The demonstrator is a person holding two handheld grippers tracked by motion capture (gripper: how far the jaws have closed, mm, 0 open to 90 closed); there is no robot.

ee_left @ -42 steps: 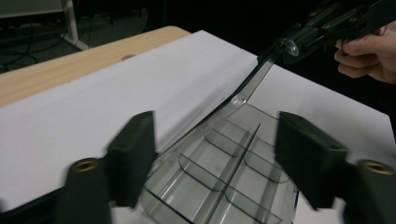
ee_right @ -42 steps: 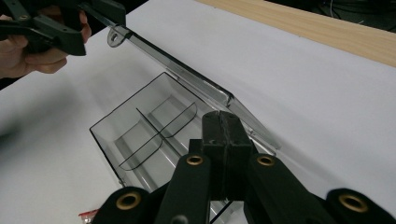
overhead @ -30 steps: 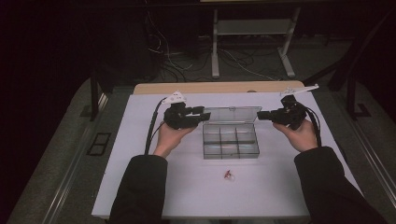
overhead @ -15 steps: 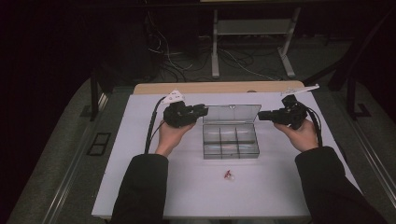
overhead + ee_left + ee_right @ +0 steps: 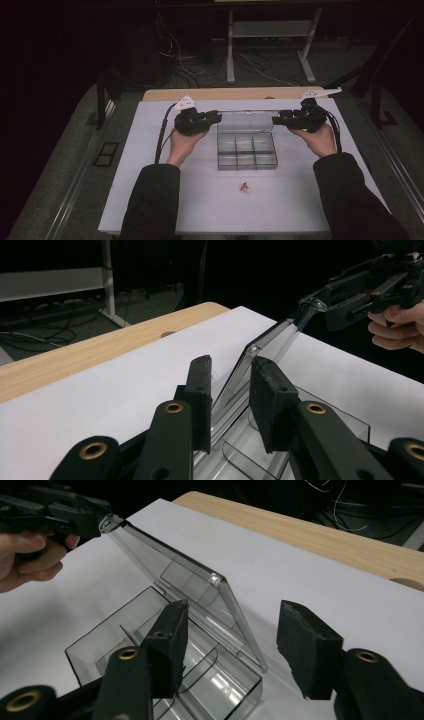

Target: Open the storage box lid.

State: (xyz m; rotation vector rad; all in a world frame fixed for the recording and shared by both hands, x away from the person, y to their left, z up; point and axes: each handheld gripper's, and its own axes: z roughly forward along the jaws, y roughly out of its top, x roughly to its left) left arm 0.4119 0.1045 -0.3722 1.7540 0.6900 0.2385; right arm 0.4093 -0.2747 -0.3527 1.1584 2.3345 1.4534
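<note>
A clear plastic compartment box (image 5: pixel 246 152) sits mid-table with its lid (image 5: pixel 246 120) raised nearly upright. My left gripper (image 5: pixel 214 118) is at the lid's left top corner. Seen from the left gripper (image 5: pixel 230 365), the lid's edge (image 5: pixel 240 375) runs between the pads; the jaws have just been closing and are shut on it. My right gripper (image 5: pixel 278 120) is at the right corner. Its jaws (image 5: pixel 235 610) have just been opening and stand wide on either side of the lid (image 5: pixel 200 587) without touching it. The box's empty compartments (image 5: pixel 150 645) lie below.
A small red-pink object (image 5: pixel 245 187) lies on the white sheet (image 5: pixel 150 190) in front of the box. The wooden table edge (image 5: pixel 220 93) runs behind the sheet. Beyond it stand a desk frame (image 5: pixel 270 30) and floor cables.
Both hands keep their places at the lid's two top corners. The right gripper's jaws look slightly more parted. The box and the small red-pink object have not moved.
</note>
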